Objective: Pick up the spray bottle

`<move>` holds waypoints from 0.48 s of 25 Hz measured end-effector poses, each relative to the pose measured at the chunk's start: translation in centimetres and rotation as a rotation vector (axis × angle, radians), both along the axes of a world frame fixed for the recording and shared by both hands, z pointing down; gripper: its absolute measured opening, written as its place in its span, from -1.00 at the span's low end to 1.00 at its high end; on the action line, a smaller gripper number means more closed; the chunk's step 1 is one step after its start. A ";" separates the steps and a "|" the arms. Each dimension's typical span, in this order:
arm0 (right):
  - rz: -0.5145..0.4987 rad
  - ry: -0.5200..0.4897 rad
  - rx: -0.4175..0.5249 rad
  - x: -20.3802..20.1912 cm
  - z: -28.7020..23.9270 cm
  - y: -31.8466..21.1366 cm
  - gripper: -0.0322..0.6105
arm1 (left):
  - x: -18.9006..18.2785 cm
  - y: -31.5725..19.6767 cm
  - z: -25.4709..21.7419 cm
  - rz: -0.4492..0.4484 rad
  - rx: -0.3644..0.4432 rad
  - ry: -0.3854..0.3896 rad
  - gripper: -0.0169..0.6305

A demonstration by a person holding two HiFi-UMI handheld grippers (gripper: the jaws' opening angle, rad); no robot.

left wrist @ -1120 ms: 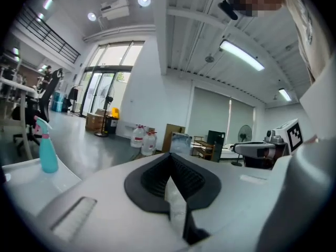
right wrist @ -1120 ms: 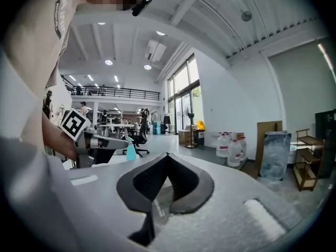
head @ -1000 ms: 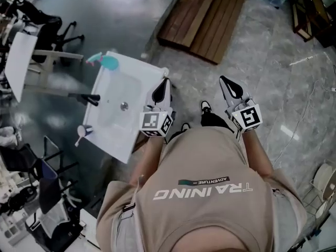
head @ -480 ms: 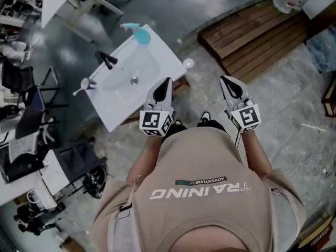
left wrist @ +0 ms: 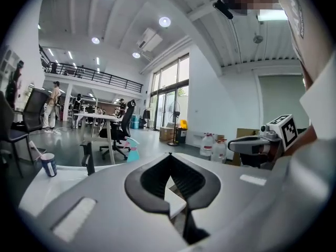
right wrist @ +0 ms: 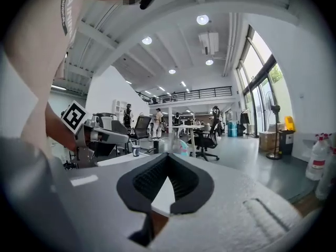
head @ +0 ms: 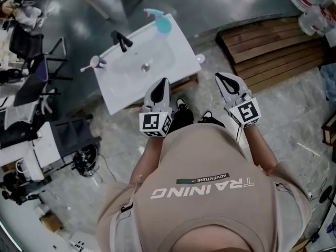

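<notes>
White left gripper (head: pixel 164 81) level, jaws together

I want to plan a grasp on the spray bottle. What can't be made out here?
Spray bottle, head view: too small to tell fill level or print.
Its lower part, left gripper view: hidden behind the left hand-held gripper body.
Same bottle, right gripper view: small, blurred, base hidden by the right hand-held gripper.
Sink, head view: near edge partly covered by the left hand-held gripper.
</notes>
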State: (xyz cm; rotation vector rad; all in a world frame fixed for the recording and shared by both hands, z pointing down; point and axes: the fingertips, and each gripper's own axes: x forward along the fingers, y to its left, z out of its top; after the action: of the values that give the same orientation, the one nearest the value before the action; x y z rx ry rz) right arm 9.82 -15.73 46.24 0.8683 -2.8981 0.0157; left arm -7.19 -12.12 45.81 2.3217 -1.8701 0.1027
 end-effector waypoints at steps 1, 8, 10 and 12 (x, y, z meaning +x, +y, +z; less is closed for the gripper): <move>-0.011 0.009 0.005 -0.4 0.0 -0.1 -0.89 | -0.3 -0.1 0.2 -0.003 -0.004 -0.003 -0.90; 0.049 0.038 -0.009 -1.1 0.5 -2.5 -0.89 | -2.1 -4.0 1.9 0.042 -0.019 -0.013 -0.89; 0.096 0.037 -0.026 -1.1 0.6 -3.8 -0.89 | -2.8 -6.0 1.8 0.068 -0.016 -0.022 -0.90; 0.146 0.031 -0.044 -1.4 0.4 -5.3 -0.89 | -3.9 -8.0 1.1 0.092 -0.007 -0.030 -0.90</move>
State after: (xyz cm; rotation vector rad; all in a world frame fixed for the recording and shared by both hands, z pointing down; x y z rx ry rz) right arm 8.44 -21.01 46.67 1.0604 -2.7888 0.0784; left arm -11.05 -20.11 46.96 2.4149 -1.7734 0.1555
